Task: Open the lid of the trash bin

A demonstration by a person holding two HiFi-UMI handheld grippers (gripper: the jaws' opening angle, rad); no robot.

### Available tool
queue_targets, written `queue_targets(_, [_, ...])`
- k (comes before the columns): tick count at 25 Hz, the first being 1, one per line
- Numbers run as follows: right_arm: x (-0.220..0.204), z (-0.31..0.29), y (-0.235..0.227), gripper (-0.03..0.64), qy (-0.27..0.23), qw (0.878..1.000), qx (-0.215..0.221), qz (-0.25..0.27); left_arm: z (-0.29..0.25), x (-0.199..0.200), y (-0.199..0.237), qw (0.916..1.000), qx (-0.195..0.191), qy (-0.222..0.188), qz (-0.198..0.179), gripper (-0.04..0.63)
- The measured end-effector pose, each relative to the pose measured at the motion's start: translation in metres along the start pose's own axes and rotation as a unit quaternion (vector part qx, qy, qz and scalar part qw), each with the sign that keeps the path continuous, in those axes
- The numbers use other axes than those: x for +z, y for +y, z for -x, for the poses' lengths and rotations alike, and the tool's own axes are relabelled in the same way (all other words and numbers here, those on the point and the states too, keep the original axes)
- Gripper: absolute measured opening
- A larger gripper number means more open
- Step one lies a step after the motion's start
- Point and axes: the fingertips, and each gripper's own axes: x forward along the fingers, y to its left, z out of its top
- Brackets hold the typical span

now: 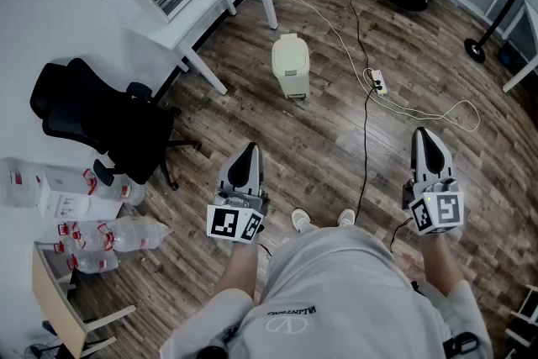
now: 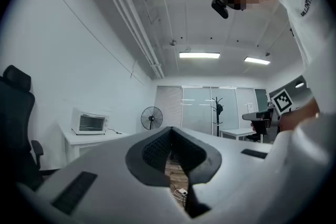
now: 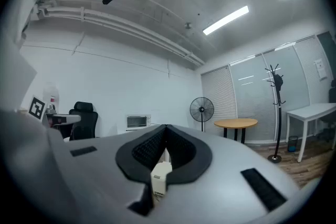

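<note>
Left tongs (image 1: 246, 154) and right tongs (image 1: 423, 139) pressed together, empty; I judge approach pending: bin (image 1: 291, 73) well ahead, lid (image 1: 288, 43) down.

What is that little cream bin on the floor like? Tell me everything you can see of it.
The trash bin is a small, cream, plastic-looking box with rounded corners. Its lid is shut. It stands upright on the wooden floor, near a leg of the white table. Nothing but the floor touches it.

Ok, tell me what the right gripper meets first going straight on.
Likely the bin: it shows in line just below the shut tips of the right gripper. It stands far off, so the line may pass above it.
</note>
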Motion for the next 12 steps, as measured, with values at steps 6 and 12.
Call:
queue_targets(6, [-0.006, -0.011, 0.014, 0.015, 0.005, 1.000, 0.004, -0.003, 0.006, -0.002, 0.012, 0.9999, 0.001, 0.003, -0.010, 0.002])
queue_targets(12, [-0.003, -0.033, 0.041, 0.017, 0.001, 1.000, 0.018, -0.023, 0.011, -0.005, 0.032, 1.0000, -0.005, 0.002, 0.005, 0.002])
